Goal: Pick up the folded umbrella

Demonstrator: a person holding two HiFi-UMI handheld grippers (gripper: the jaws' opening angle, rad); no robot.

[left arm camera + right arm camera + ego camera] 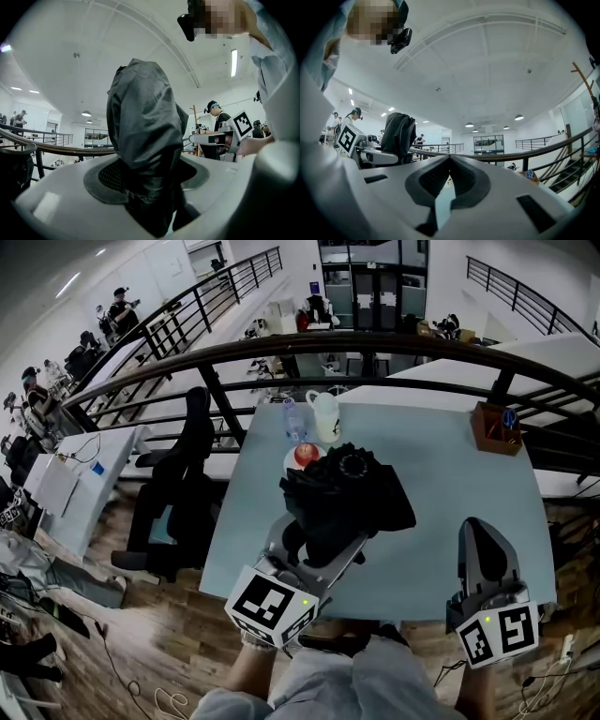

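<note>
The black folded umbrella [345, 491] is lifted above the pale blue table [441, 484], standing upright with its round top cap toward the head camera. My left gripper [323, 526] is shut on the umbrella's lower part. In the left gripper view the umbrella's dark fabric [143, 140] rises straight up between the jaws, against the ceiling. My right gripper [483, 554] is held at the right over the table's near edge, shut with nothing in it. In the right gripper view the right gripper [449, 171] has its pads meeting, and the umbrella [398, 132] shows at the left in the other gripper.
At the table's far side stand a white pitcher [324, 414], a clear bottle [293, 420] and a red apple on a small plate [306, 454]. A brown wooden holder [496, 427] sits at the far right corner. A dark railing [375, 345] runs behind; a black office chair [183, 474] stands left.
</note>
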